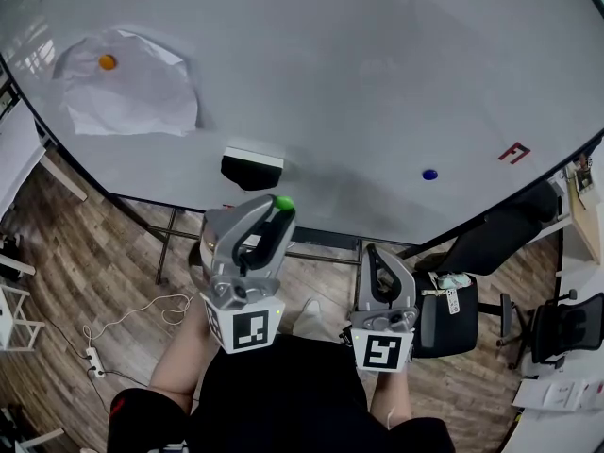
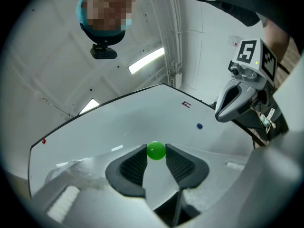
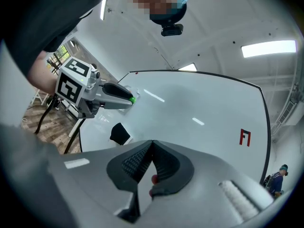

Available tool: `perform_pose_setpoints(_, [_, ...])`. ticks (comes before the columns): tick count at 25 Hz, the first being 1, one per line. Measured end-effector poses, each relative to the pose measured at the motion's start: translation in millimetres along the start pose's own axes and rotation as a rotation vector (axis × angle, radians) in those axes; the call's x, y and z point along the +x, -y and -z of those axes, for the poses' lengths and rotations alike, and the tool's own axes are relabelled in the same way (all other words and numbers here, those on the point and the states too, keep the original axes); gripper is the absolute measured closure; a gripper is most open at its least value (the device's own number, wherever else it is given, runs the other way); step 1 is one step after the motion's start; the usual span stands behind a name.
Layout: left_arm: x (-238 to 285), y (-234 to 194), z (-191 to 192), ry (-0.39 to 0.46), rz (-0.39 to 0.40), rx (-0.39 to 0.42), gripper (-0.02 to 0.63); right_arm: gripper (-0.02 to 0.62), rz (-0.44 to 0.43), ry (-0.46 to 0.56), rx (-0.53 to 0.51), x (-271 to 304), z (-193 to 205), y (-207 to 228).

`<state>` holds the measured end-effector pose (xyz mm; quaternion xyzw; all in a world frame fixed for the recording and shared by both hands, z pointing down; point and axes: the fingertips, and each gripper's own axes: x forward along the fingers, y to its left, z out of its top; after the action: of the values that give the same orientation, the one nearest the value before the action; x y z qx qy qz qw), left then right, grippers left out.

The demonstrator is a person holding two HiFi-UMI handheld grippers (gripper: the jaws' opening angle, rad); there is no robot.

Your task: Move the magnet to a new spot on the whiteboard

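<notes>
An office, going by the large whiteboard (image 1: 359, 83), swivel chairs (image 1: 566, 324) and plank floor (image 1: 104, 262)

Your head camera looks steeply down past your chest, over the left tool (image 1: 279, 209) and right tool (image 1: 371, 252), onto the whiteboard (image 1: 377, 83) just beyond them. Each tool view sits close behind its own jaws and faces up across the board. The left tool view catches the right tool at its right edge, and the right tool view catches the left tool at its left. All three views share the board's red mark (image 1: 514, 153) and the green magnet (image 1: 283, 202).
</notes>
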<state>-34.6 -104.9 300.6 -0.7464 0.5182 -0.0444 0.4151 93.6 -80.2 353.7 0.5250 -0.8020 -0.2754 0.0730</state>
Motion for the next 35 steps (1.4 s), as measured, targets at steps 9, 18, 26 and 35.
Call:
perform_pose_setpoints(9, [12.0,-3.7,-12.0,0.028,-0.004,0.008,0.476,0.594,0.004,0.005,0.011,-2.2,-0.4,2.2])
perform_pose_setpoints(18, [29.7,-10.7,-25.4,0.074,0.001,0.036,0.476,0.594,0.027,0.002,0.019,-4.9,1.6,7.9])
perform_pose_setpoints(26, [50.4,-12.5,-33.0,0.113,0.012,0.037,0.476,0.594,0.069,-0.009,0.029,-9.6,5.4,19.8])
perform_pose_setpoints(35, [75.3,-22.9,-40.5,0.161,0.008,0.038,0.476,0.594,0.115,-0.030,0.014,-10.3,9.3,34.4])
